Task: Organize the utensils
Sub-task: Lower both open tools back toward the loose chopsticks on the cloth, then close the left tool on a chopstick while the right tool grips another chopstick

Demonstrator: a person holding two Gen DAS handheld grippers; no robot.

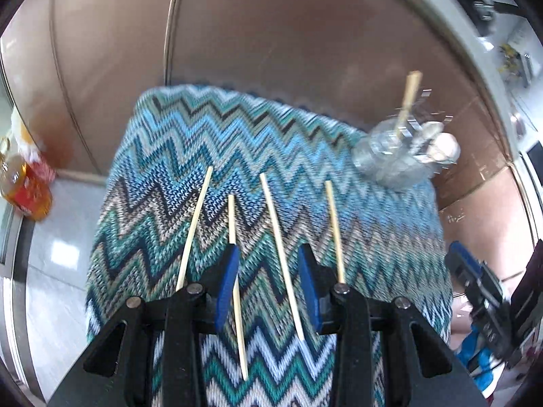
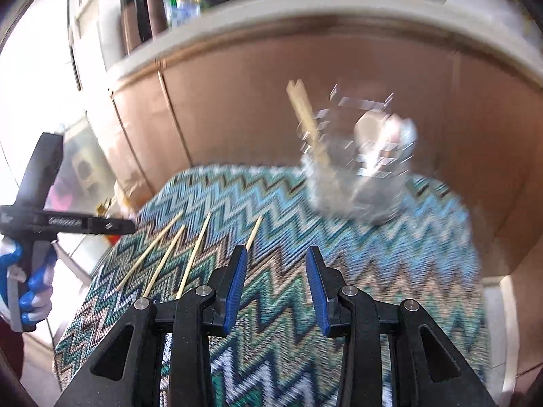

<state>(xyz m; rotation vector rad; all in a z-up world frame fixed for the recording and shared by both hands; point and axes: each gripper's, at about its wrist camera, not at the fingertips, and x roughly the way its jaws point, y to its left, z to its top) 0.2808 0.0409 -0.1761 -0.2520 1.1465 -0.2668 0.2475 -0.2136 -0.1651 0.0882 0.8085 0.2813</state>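
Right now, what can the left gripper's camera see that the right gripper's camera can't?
Only the left wrist view shows an amber bottle on the floor. Only the right wrist view shows a blue-gloved hand holding the left gripper, plus dark cylinders on a counter. Both show four loose chopsticks on the zigzag cloth and a clear glass jar holding chopsticks already.

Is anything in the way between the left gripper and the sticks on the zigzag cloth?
No, nothing visible blocks it. The left gripper hangs open right above the chopsticks lying loose on the cloth.
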